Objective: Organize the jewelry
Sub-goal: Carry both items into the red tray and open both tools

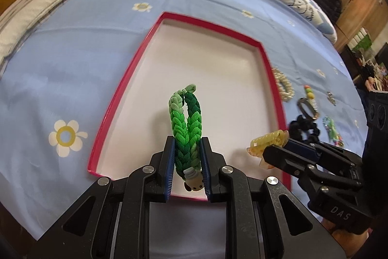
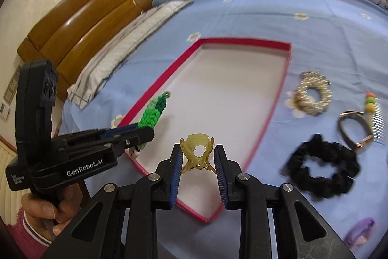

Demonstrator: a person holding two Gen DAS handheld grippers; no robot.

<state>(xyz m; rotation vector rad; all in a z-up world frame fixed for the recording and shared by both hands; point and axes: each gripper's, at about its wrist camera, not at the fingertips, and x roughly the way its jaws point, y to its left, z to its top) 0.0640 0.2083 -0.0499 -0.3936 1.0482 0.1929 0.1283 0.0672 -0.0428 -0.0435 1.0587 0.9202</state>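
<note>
1. Currently in hand: green braided hair tie, a soft woven loop shading from pale to dark green, with a small cartoon charm at its near end. It is pinched flat between the fingers of the left gripper and held above the near end of the tray. Judged light, limp and compressible; it should flop on release. The braid is the safer hold, not the hard charm.
2. Yellow claw clip, translucent plastic, clamped between the fingers of the right gripper above the tray's near right corner. Judged stiff, smooth and somewhat brittle; the hold looks best across its hinge wings, and a hard squeeze there would spring its teeth open.
3. Red-rimmed tray, shallow, white inside, lying on the blue flowered bedsheet. No item visibly rests in it.
4. Right of the tray, on the sheet: beaded scrunchie, black scrunchie, metal bangle or ring, small comb with coloured beads.
5. Hard to make out: a purple item at the frame edge, a greenish beaded piece, and a small metallic object; motion blur softens all of these.
</note>
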